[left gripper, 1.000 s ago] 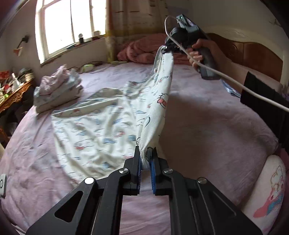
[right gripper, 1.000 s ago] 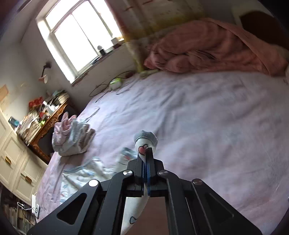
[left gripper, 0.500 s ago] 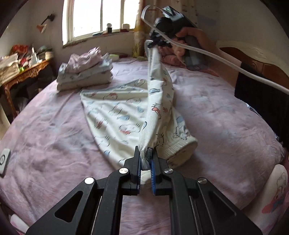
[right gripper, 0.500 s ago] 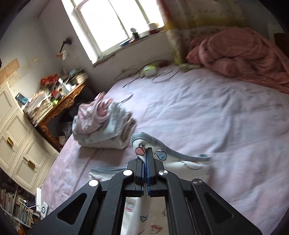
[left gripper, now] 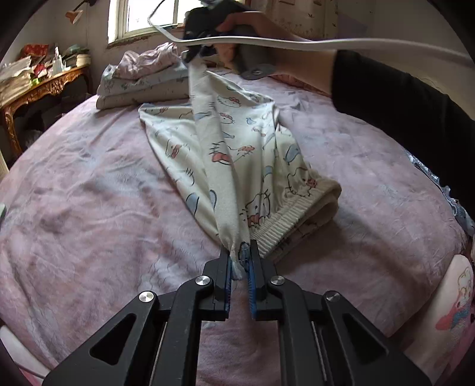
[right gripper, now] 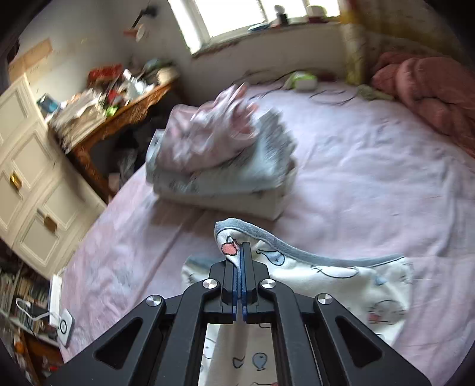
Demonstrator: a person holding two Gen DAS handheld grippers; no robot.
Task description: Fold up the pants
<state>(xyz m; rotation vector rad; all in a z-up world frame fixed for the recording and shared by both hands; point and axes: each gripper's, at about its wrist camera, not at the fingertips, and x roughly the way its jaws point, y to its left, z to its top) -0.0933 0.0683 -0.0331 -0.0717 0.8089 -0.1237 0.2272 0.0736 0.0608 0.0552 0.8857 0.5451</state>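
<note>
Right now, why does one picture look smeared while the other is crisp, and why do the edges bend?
Right wrist view: motion blur smears the folded clothes stack and the desk clutter, while the right gripper stays sharp. Left wrist view: crisp throughout, the pants print readable. Both views: fisheye curving bows the bed, dark corners frame the picture, and the window glares white.

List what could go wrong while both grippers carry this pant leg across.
1. The left gripper pinches only a thin bunch of the white cartoon-print pants; a tug might pull it free.
2. The right gripper, holding the grey-edged cuff, is near the folded clothes stack and could topple it.
</note>
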